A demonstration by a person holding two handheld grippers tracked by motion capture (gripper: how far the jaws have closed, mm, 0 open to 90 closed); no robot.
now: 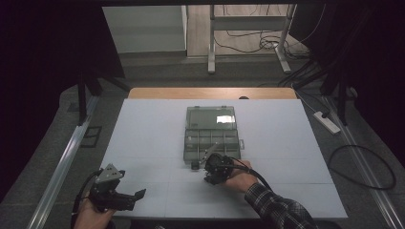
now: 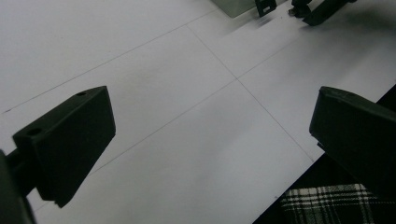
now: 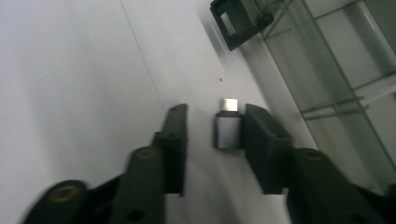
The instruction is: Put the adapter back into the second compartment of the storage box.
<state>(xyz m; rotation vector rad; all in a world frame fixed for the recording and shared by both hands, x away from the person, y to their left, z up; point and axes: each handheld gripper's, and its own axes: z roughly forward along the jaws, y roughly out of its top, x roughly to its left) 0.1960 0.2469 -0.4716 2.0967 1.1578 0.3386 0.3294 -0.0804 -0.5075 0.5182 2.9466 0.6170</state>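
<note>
No legible text, label, brand, number or sign is presented on any surface or object in the three views.

A white table (image 1: pixel 143 138) carries a clear compartment box (image 1: pixel 211 138) (lid open) and a small silver adapter (image 3: pixel 228 129).

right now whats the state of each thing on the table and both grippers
compartment box: lid open, folded back flat on the mat, front latch undone
small silver adapter: lying on the mat between the right gripper's jaws, against one jaw, a gap to the other
right gripper: open, not yet clamped on the adapter
left gripper: open wide, nothing between its jaws
</note>
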